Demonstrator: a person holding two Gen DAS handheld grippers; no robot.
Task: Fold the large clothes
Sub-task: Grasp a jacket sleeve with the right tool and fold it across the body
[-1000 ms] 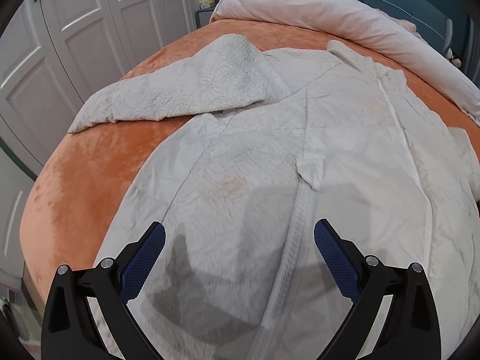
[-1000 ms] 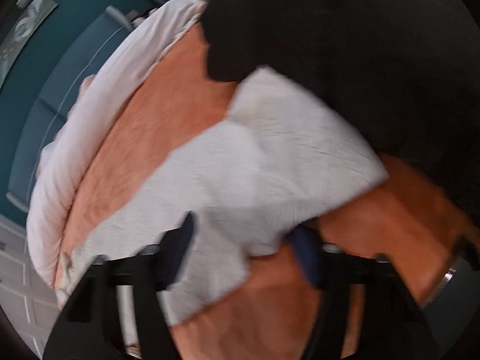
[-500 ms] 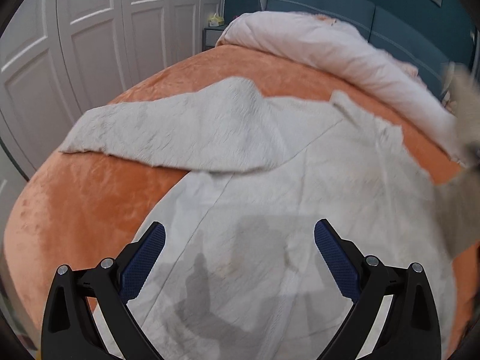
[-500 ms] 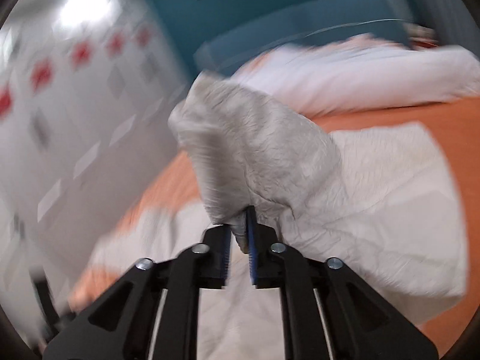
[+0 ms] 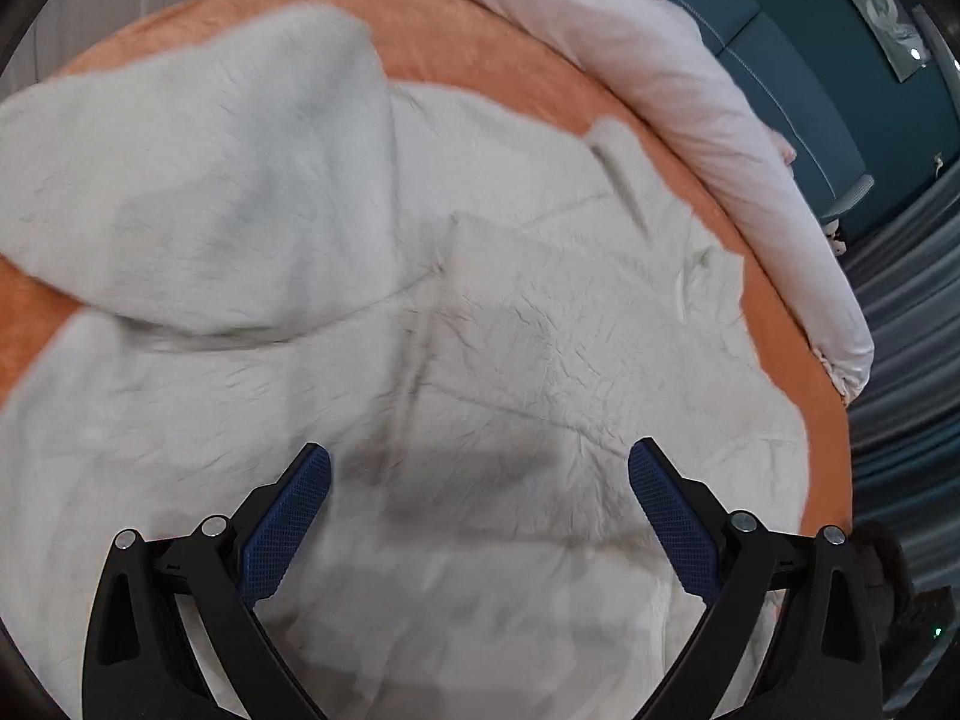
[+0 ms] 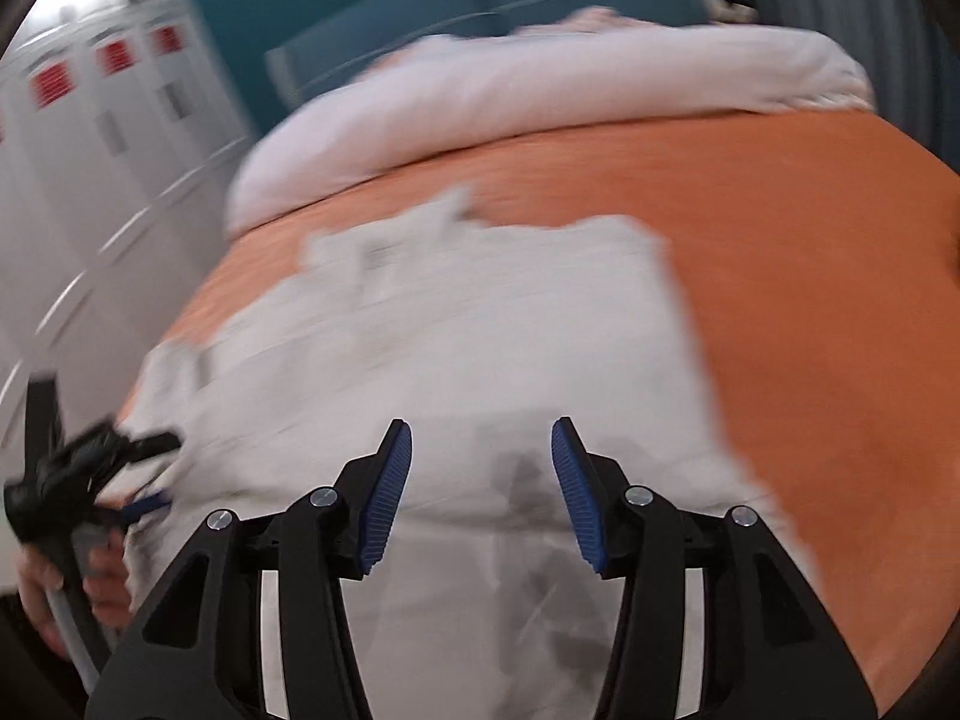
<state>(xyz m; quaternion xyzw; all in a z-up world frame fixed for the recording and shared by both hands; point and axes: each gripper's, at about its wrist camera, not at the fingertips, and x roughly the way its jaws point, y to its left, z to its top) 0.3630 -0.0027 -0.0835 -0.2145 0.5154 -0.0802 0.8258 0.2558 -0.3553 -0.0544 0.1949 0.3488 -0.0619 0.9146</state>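
1. Released since half a second ago, the white garment (image 5: 510, 360) now lies spread on the orange bed (image 6: 810, 252), one sleeve folded across its body.
2. Right tool (image 6: 481, 492) hovers open, empty.
3. Left tool (image 5: 480, 516) likewise gapes wide, empty.

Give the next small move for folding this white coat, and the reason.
Probably bring the open left gripper to the unfolded left sleeve and fold it inward: it lies out over the orange bedcover, while the crinkled white coat already looks folded on the other side.

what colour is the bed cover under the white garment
Orange bed cover, plain with no pattern; it shows best in the right wrist view.
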